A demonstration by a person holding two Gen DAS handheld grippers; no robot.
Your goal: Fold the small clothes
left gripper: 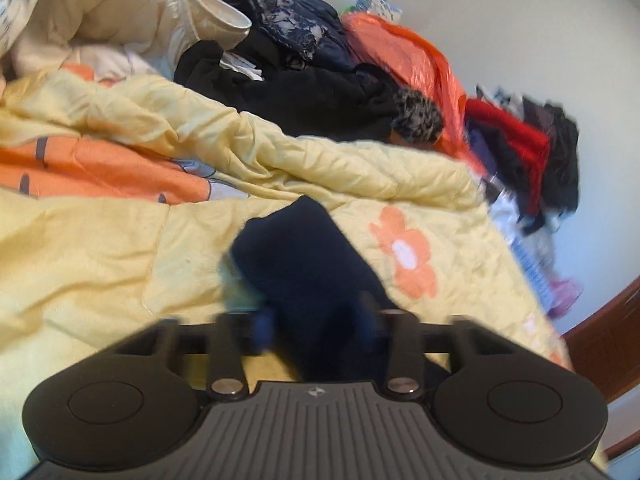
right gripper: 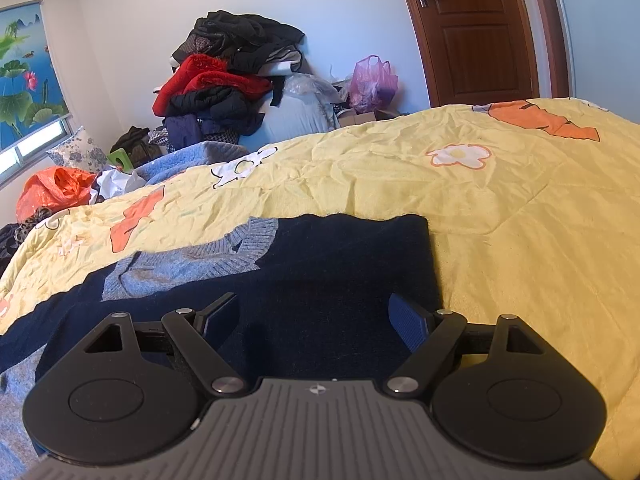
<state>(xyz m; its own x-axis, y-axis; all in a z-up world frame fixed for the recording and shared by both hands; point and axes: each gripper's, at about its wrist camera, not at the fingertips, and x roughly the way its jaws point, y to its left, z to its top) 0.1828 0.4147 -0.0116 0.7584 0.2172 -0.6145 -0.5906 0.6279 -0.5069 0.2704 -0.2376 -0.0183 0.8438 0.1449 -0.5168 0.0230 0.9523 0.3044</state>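
A small navy knit sweater (right gripper: 320,276) with a grey-blue collar (right gripper: 192,260) lies flat on the yellow flowered quilt (right gripper: 500,208). My right gripper (right gripper: 316,320) hovers low over its folded edge, jaws wide open and empty. In the left wrist view my left gripper (left gripper: 316,320) has navy fabric (left gripper: 304,256) of the sweater between its blue-padded fingers (left gripper: 262,326), with a flap raised off the quilt (left gripper: 100,264). The view is blurred, so the jaw gap is unclear.
A pile of dark clothes (left gripper: 304,80) and an orange plastic bag (left gripper: 412,56) lie at the head of the bed. More clothes (right gripper: 224,80) are stacked against the wall, beside a pink bag (right gripper: 372,80). A brown door (right gripper: 480,32) stands at the right.
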